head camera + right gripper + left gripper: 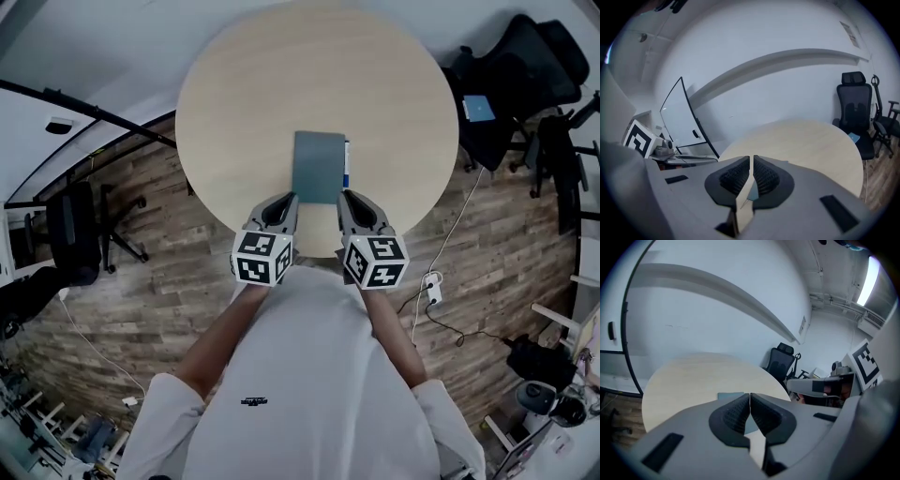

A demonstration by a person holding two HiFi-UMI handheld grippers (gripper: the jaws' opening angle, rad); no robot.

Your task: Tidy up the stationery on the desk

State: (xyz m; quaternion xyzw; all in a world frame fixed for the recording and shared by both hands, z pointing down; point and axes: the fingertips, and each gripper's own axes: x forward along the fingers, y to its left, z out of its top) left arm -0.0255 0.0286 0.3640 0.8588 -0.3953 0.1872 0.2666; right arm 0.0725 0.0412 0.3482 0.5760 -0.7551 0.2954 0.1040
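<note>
- A grey-blue notebook (319, 167) is lying flat on the round pale-wood table (281, 84), on the half nearer the person and about midway across.
- Its long axis is running straight away from the person, with one short edge facing the person and the other pointing toward the far rim of the table.
- A thin blue strip (346, 164) is lying along the notebook's right long edge, parallel to it. What it is cannot be made out.
- The left gripper (750, 406) is hovering just beside the notebook's near left corner, with its ribbed pads pressed together and nothing between them.
- The right gripper (752, 172) is hovering just beside the near right corner. Its pads are drawn together to a hairline slit and are pinching nothing.
- Both grippers are pointing forward and somewhat down, roughly parallel with the notebook's long axis, so its near end is sitting between their tips. Whether either tip is touching it cannot be told.
- Dark office chairs (525, 75) are standing on the wood floor beyond the table's right side.
</note>
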